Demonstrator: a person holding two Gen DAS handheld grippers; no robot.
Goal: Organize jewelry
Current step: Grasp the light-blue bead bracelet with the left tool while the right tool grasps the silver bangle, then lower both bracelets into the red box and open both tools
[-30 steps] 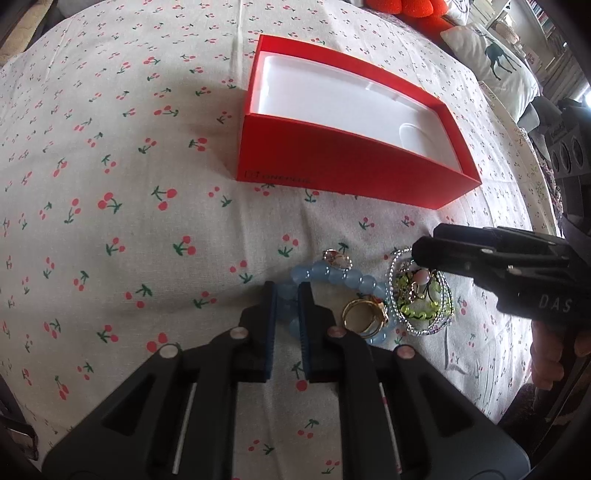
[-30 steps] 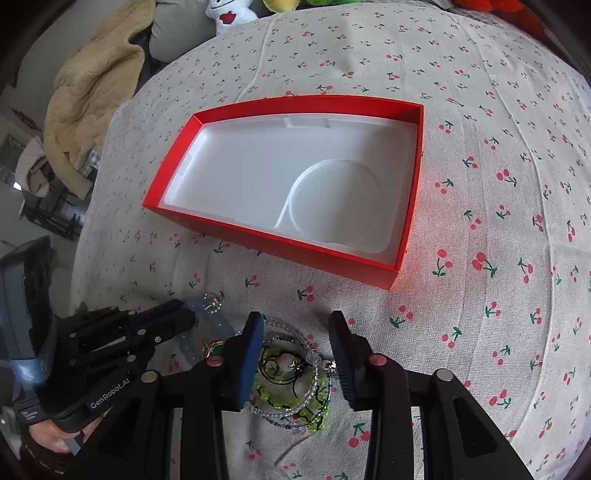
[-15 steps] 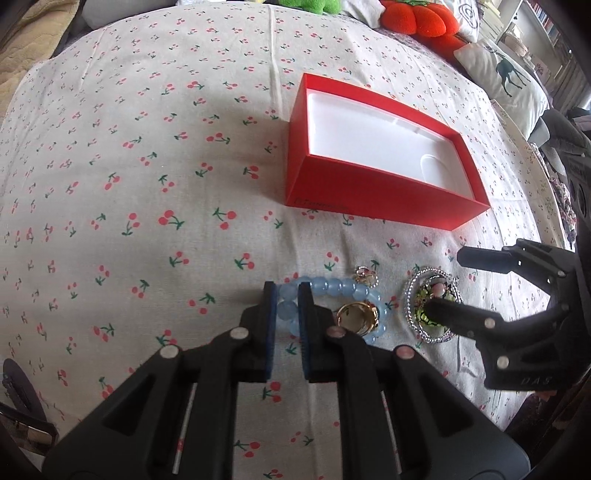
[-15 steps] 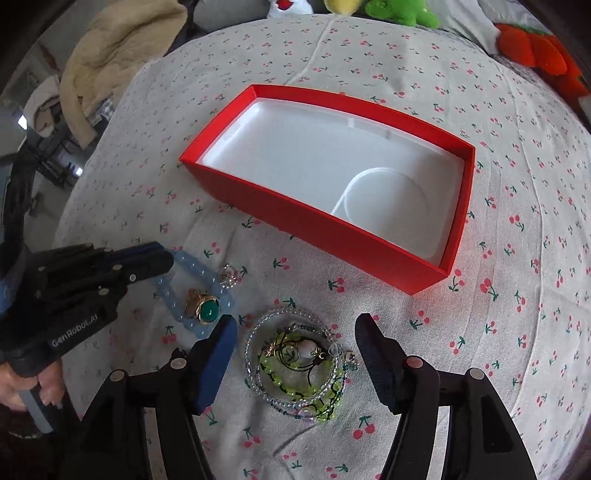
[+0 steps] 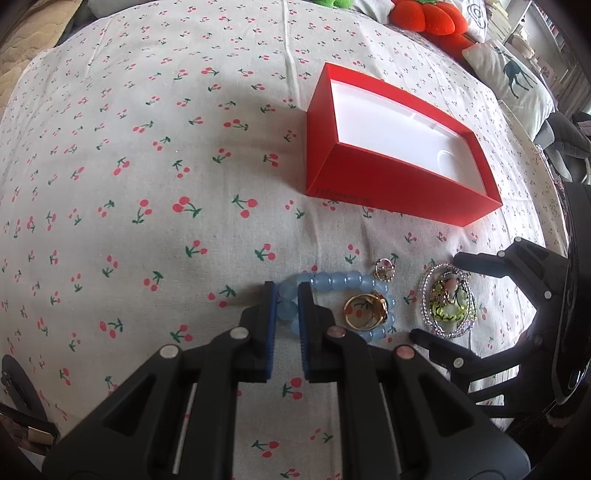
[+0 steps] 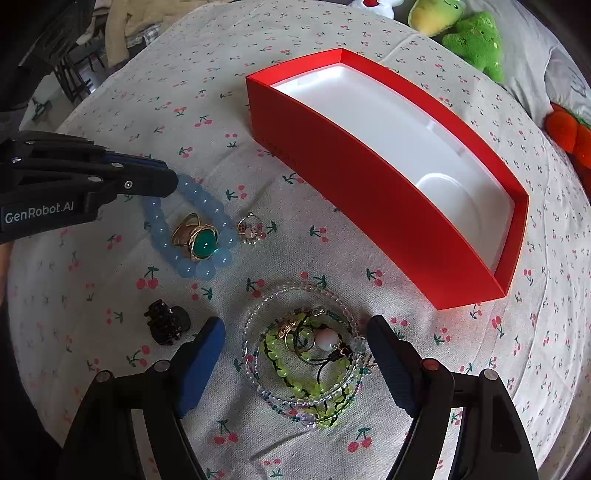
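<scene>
A red box [image 5: 391, 184] with a white tray lining [image 6: 399, 133] stands open on the cherry-print cloth. My left gripper [image 5: 284, 299] is shut on a blue bead bracelet [image 5: 332, 282], also seen in the right wrist view [image 6: 207, 206]. A gold ring with a green stone [image 6: 197, 238] lies inside that bracelet's loop. A small charm ring [image 6: 251, 229] lies beside it. My right gripper [image 6: 295, 339] is open wide, its fingers either side of a pile of clear and green bead bracelets [image 6: 306, 354] on the cloth.
A black hair claw clip [image 6: 166, 325] lies left of my right gripper. Plush toys [image 6: 476, 40] and a red plush [image 5: 424, 18] sit at the far edge. A pillow [image 5: 513, 70] lies far right.
My right gripper has opened wider and drawn back from the bracelet pile. Both views have pulled back and turned, so the box looks farther. My left gripper stays shut on the blue bracelet.
</scene>
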